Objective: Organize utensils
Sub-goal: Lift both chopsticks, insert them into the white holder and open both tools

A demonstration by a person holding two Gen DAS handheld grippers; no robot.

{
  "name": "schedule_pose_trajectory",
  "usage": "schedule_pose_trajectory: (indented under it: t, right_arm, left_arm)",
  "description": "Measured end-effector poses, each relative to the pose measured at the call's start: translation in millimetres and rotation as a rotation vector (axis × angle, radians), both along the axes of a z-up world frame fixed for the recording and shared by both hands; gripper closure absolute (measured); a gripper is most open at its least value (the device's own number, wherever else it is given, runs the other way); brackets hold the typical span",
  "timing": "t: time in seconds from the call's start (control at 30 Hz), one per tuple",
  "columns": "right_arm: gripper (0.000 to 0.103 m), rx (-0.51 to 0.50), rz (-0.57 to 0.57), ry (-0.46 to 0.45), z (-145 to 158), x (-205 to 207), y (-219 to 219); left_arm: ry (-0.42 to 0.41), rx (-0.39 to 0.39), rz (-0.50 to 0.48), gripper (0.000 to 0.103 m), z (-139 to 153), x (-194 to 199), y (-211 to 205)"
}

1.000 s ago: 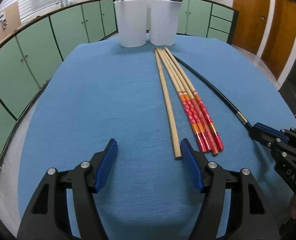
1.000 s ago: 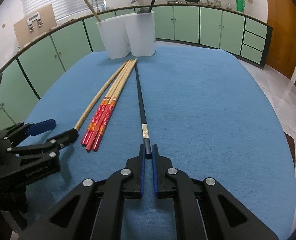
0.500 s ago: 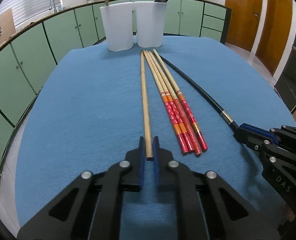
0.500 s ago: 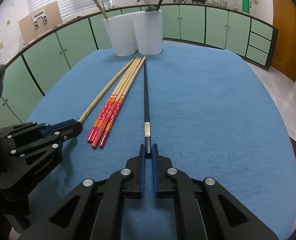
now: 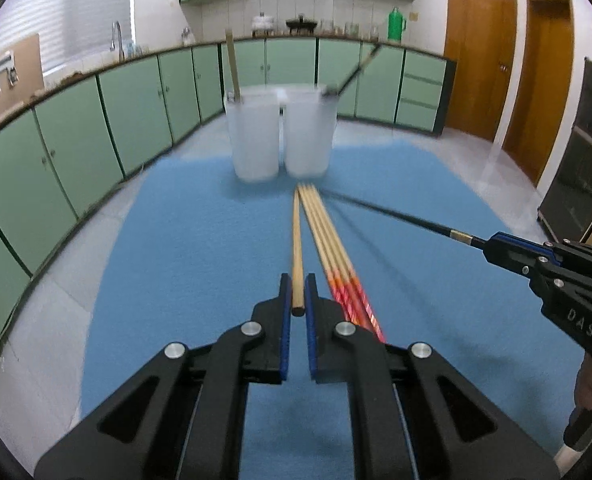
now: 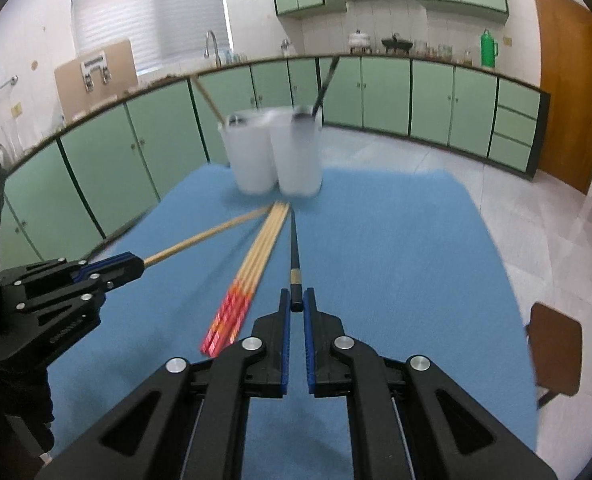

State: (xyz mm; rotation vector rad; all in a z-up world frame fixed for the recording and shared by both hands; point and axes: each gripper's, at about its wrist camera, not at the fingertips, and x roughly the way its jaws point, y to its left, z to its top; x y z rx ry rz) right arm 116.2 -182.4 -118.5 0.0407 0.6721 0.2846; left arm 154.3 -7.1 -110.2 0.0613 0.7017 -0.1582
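The blue cloth [image 5: 200,264] covering the table lies further below both my claws than it did a second ago; more of the kitchen floor and the green cabinets [image 5: 76,152] now shows around its edges.

Two white containers [image 5: 280,136] stand side by side at the far end of the cloth, ahead of both claws. They appear smaller and lower in view than before. A wooden stick stands in the left one, a dark-handled utensil in the right one.

My left claw [image 5: 297,296] is pressed together on the near end of a plain bamboo chopstick [image 5: 297,240]. A second ago these jaws stood spread with that stick lying on the cloth between them. The stick now runs forward from the pads with its near end lifted; whether its far tip touches the cloth cannot be told.

My right claw [image 6: 295,300] is clamped on the near end of a black chopstick [image 6: 294,248], as before, and that end is now raised likewise.

The bundle of red-handled chopsticks [image 6: 252,276] remains flat on the cloth between the two claws, unmoved, just right of the left claw and just left of the right.
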Motion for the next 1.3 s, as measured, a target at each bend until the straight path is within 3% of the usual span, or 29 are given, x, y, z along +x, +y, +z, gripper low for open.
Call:
schedule_pose_trajectory:
  t: [0.4,0.93,1.3]
  right_arm:
    - [0.097,0.037,0.051,-0.116,83,23,-1]
    - [0.097,0.017,0.152,-0.147,144,77,13]
    - [0.097,0.078,0.126,-0.306,227,123,13]
  left_arm:
    - [-0.184,-0.056,-0.032,0.097,87,4,5]
    - [-0.282,-0.075,-0.094,0.097,135,34,-1]
    - [-0.447,-0.100,-0.085,0.097,202,72,-5]
